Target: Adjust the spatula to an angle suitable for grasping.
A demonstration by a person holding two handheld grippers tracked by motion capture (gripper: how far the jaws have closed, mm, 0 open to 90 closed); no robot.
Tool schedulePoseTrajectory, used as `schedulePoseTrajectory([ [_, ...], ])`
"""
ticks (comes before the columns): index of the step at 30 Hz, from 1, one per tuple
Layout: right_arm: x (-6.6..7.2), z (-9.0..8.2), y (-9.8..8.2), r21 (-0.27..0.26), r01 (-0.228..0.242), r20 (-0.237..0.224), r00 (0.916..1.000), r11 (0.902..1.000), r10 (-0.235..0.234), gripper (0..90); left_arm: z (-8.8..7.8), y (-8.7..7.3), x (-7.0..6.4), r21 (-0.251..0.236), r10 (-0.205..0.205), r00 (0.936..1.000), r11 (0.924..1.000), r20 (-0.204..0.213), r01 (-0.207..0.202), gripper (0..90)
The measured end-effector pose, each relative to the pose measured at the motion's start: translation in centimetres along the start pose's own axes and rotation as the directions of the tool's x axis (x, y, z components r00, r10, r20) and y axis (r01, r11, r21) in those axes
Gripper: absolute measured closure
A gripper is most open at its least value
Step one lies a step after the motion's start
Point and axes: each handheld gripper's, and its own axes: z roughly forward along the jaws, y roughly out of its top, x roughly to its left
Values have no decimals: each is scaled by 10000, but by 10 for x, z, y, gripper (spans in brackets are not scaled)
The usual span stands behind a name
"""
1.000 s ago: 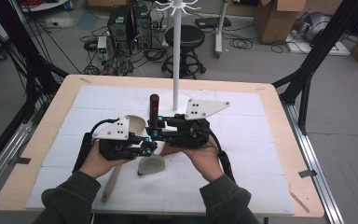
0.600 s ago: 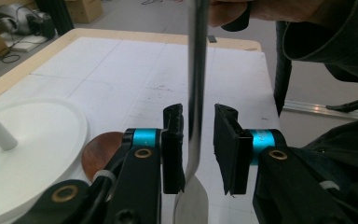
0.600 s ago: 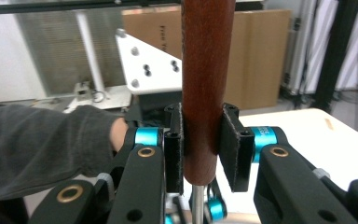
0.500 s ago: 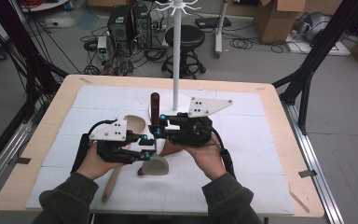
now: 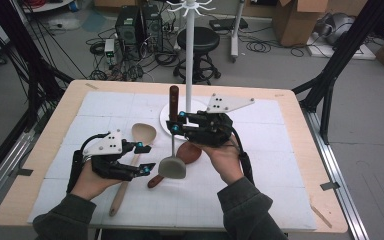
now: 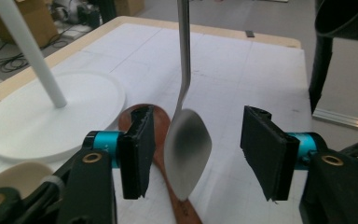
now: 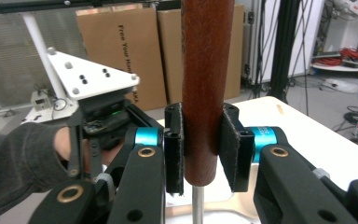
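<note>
A: Right gripper (image 5: 176, 123); state of the fingers?
B: Pinching the dark wooden handle (image 7: 206, 88) of the ladle (image 5: 172, 167); the pads press on both sides of it in the right gripper view; the ladle hangs upright, handle at 12 o'clock, grey bowl at 6 o'clock, above the table (image 5: 300, 200).
A: Left gripper (image 5: 146, 158)?
B: Fingers spread, and they have just been opening; in the left gripper view the ladle bowl (image 6: 187, 156) sits between them, near the left pad, clear of the right one; whether it touches the left pad I cannot tell.
A: Surroundings?
B: Brown wooden spoon (image 5: 187, 154) lies on the table under the ladle; pale wooden spoon (image 5: 143, 133) at about 12 o'clock from the left gripper; white stand (image 5: 189, 60) on its round base at 12 o'clock of the right gripper.
</note>
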Motion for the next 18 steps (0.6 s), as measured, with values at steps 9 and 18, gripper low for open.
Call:
schedulePoseTrajectory([
  [9, -21, 2, 16, -61, -46, 178, 9998, 10000, 47, 736, -16, -16, 2, -19, -238, 9980, 9997, -582, 237, 381],
  [18, -38, 0, 26, -129, -276, 259, 9993, 9995, 279, 736, -24, -28, 10, 91, -548, 9922, 9984, -1115, 562, 337],
])
